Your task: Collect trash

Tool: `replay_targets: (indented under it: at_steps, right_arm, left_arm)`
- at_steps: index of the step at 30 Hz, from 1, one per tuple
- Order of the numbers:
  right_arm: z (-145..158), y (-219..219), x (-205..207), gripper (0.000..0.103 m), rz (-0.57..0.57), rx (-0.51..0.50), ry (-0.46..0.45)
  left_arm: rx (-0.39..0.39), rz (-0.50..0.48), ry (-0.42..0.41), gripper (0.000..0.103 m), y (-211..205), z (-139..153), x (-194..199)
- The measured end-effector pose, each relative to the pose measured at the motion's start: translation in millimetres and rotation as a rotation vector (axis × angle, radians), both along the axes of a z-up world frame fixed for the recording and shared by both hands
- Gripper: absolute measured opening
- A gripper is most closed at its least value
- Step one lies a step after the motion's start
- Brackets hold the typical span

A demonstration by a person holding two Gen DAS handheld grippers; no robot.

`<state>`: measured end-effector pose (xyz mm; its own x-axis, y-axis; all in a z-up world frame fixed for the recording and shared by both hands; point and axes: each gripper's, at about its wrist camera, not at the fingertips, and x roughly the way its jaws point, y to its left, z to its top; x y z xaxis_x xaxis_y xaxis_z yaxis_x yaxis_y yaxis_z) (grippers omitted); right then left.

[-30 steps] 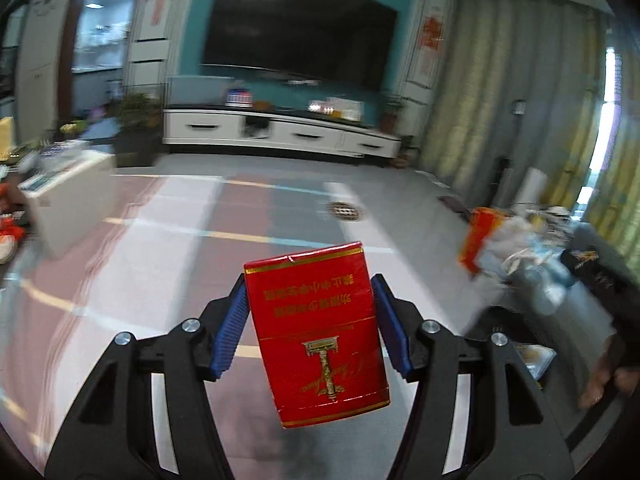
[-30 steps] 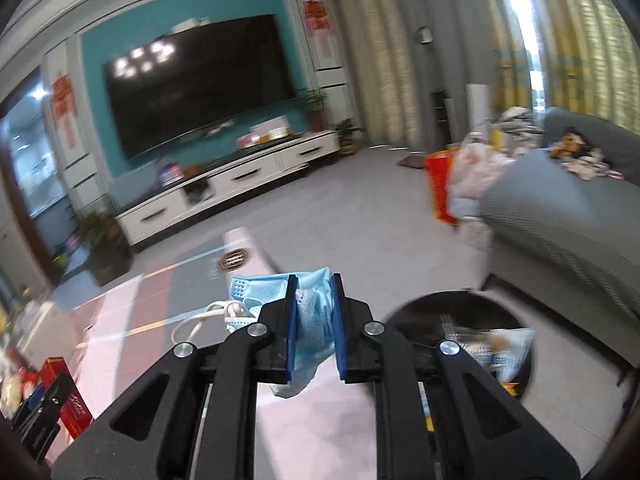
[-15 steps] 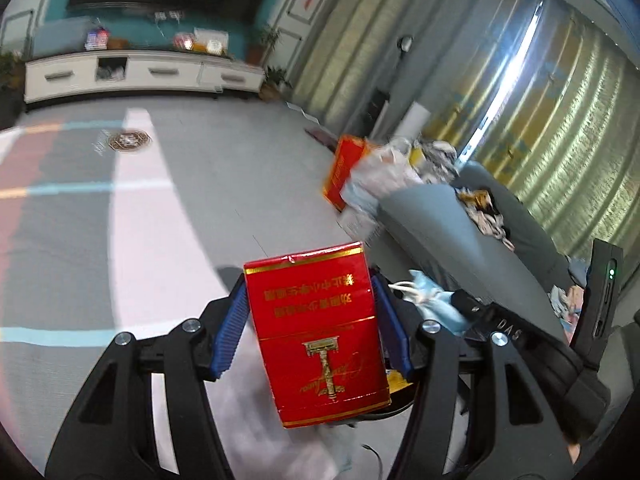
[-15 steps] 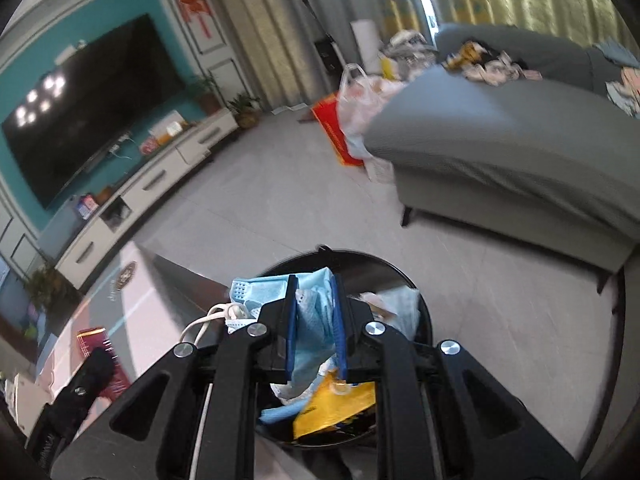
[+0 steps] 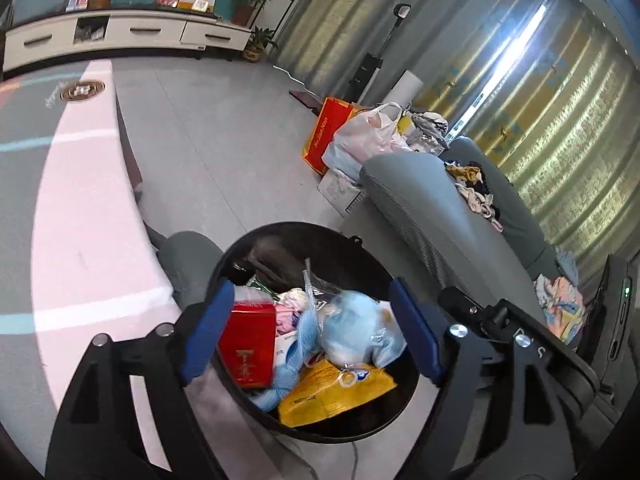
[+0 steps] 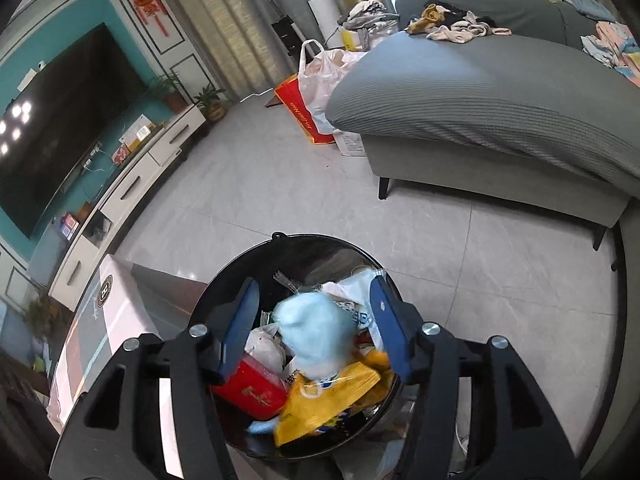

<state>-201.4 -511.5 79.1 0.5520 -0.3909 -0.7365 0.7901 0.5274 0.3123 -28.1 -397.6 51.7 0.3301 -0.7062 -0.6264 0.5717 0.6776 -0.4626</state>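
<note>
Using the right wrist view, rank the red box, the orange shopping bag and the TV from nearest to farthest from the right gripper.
1. The red box: in the black bin, just below the right gripper, on its left.
2. The orange shopping bag: on the floor beside the sofa's end, mid-room.
3. The TV: on the far teal wall, left.

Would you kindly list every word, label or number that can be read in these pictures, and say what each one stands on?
"Jin Jian Nan", roughly, in gold script: orange-red paper bag on the floor by the sofa.
Gold emblem and print on the red box in the trash bin: too small to read.
Print on the yellow packet: blurred.
Round emblem on the table: unreadable.
Letters on the right gripper's body, seen from the left wrist: partly hidden, unclear.
</note>
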Motion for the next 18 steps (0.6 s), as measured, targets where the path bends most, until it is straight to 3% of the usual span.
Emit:
replay_targets:
  at_steps: [5, 9, 12, 18]
  right_arm:
    - [9, 8, -1, 0.072, 0.0, -0.037, 0.01]
    - [17, 14, -4, 0.085, 0.001, -0.046, 0.007]
    - [30, 20, -12, 0.098, 0.013, -0.06, -0.051]
    - [60, 41, -20, 0.1, 0.032, -0.153, -0.064]
  left_arm:
    - [0.013, 0.021, -0.059, 0.099, 20, 22, -7]
    - [0.054, 0.032, -0.118, 0.1, 37, 40, -15]
    - [0.08, 0.046, -0.136, 0.1, 51, 53, -19]
    - [0.115, 0.072, -0.185, 0.1, 74, 75, -32]
